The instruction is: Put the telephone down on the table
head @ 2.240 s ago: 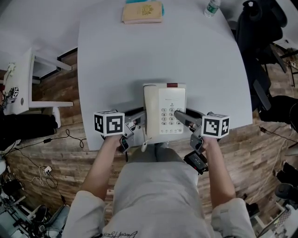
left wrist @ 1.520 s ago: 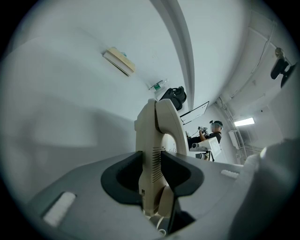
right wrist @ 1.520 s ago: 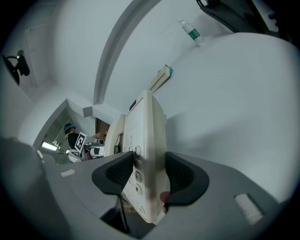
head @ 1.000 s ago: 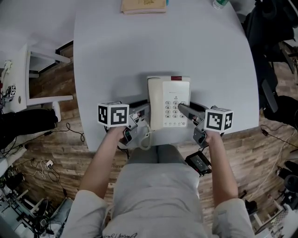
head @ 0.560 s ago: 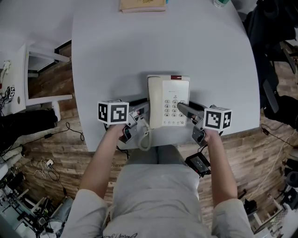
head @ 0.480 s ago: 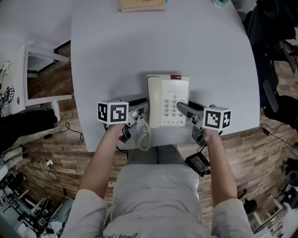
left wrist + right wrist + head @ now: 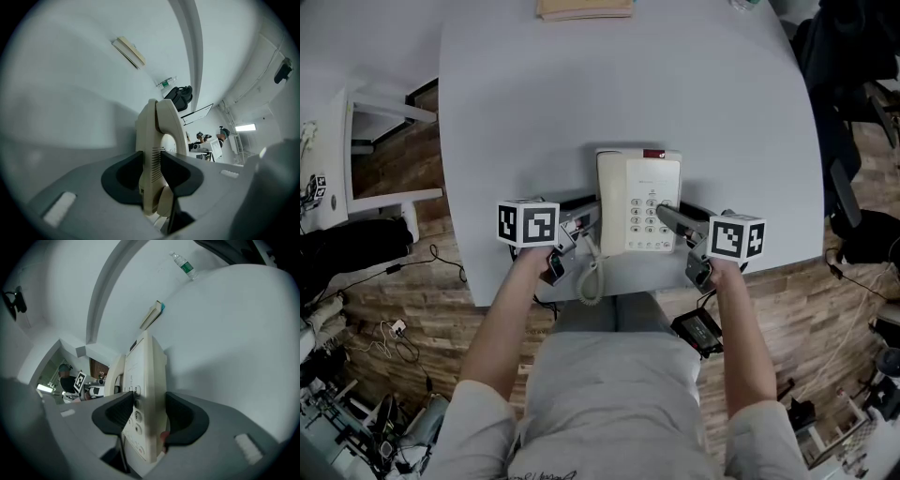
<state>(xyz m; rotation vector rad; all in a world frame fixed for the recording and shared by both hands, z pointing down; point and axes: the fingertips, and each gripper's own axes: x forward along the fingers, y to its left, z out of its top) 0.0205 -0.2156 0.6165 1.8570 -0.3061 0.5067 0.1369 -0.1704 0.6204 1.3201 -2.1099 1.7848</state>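
A cream push-button telephone (image 7: 637, 202) lies flat on the pale grey table (image 7: 581, 94), close to its front edge, handset on its cradle at the left. Its coiled cord (image 7: 586, 279) loops over the edge. My left gripper (image 7: 589, 216) is shut on the handset side; in the left gripper view the telephone (image 7: 157, 136) stands between the dark pads of the left gripper (image 7: 152, 174). My right gripper (image 7: 667, 217) is shut on the keypad side. In the right gripper view the telephone (image 7: 149, 376) sits between the pads of the right gripper (image 7: 150, 417), keys facing left.
A tan book (image 7: 586, 8) lies at the table's far edge, and a water bottle (image 7: 185, 266) stands farther right. A black chair (image 7: 853, 103) is at the right and a white stand (image 7: 356, 150) at the left. A black box (image 7: 698, 330) hangs below my right hand.
The coiled cord now hangs in a longer loop over the front edge. Both grippers and the telephone have kept their place over the last second.
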